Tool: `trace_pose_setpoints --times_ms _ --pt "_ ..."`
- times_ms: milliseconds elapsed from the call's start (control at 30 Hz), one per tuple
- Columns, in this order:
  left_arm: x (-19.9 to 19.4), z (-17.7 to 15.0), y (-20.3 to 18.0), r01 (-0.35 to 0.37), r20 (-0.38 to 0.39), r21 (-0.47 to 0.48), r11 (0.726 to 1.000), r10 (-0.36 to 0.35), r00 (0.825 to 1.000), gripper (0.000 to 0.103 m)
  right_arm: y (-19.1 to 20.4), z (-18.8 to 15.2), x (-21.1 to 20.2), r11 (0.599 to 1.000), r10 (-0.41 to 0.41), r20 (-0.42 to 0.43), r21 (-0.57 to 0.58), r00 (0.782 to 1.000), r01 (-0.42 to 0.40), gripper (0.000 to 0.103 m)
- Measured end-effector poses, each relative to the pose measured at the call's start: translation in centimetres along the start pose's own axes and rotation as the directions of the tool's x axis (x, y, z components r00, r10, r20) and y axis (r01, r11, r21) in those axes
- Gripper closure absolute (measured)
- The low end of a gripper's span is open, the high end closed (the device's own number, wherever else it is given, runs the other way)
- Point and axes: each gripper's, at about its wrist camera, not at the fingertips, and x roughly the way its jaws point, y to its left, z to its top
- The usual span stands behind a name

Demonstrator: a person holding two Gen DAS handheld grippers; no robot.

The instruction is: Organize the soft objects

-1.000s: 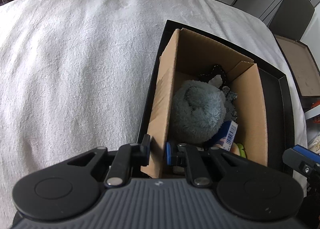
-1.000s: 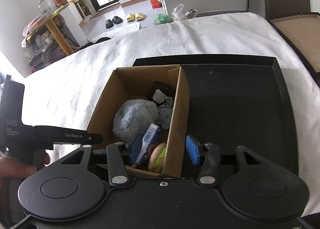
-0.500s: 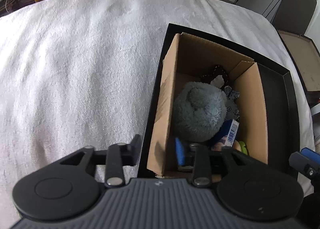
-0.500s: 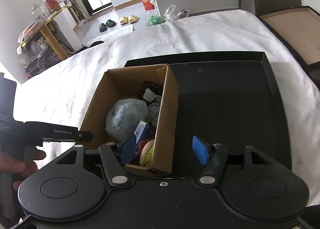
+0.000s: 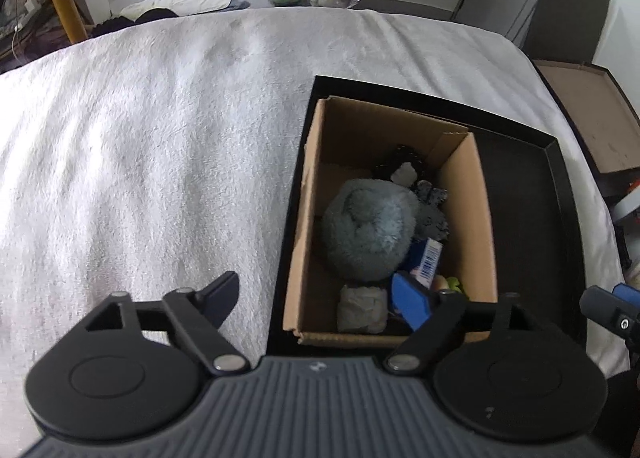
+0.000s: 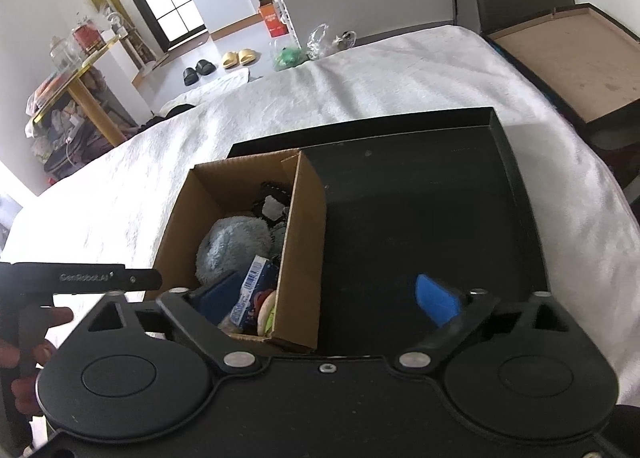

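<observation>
A brown cardboard box [image 5: 308, 202] [image 6: 304, 230] stands in the left part of a black tray [image 5: 524, 226] [image 6: 420, 210] on a white blanket. It holds a fluffy grey-blue plush [image 5: 370, 232] [image 6: 230, 248], a small blue carton [image 5: 429, 264] [image 6: 252, 290], dark fabric items [image 5: 404, 162], a grey cloth [image 5: 362, 308] and a burger-like toy [image 6: 268, 312]. My left gripper [image 5: 320, 298] is open wide, its fingers astride the box's near-left corner. My right gripper [image 6: 326, 298] is open wide, its fingers astride the box's right wall.
The white blanket [image 5: 140, 158] covers the surface left of and behind the tray. A brown board in a dark frame [image 6: 568, 58] lies off to the right. Slippers [image 6: 240, 57] and bags lie on the floor beyond.
Both grippers have opened wide and drawn back and up from the box. The left one had been nearly shut around the box's left wall.
</observation>
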Motion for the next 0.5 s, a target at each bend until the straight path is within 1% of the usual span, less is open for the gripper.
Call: trace_pose_setpoints --times_ms 67,267,500 --pt "-0.6 -0.2 -0.4 0.005 0.001 0.009 1.000 -0.005 1.000 0.012 -0.4 0.0 -0.4 1.000 0.004 0.002 0.006 1.000 -0.004 0.000" --pt "-2.5 -0.7 -1.8 0.001 0.025 0.042 0.999 -0.002 1.000 0.001 -1.4 -0.1 -1.1 1.000 -0.006 -0.007 0.018 1.000 0.006 0.000" --pt "-4.8 -1.2 -2.8 0.002 0.052 0.073 0.997 -0.006 0.999 0.000 -2.5 0.1 -2.5 0.999 -0.022 -0.008 0.037 1.000 0.022 0.000"
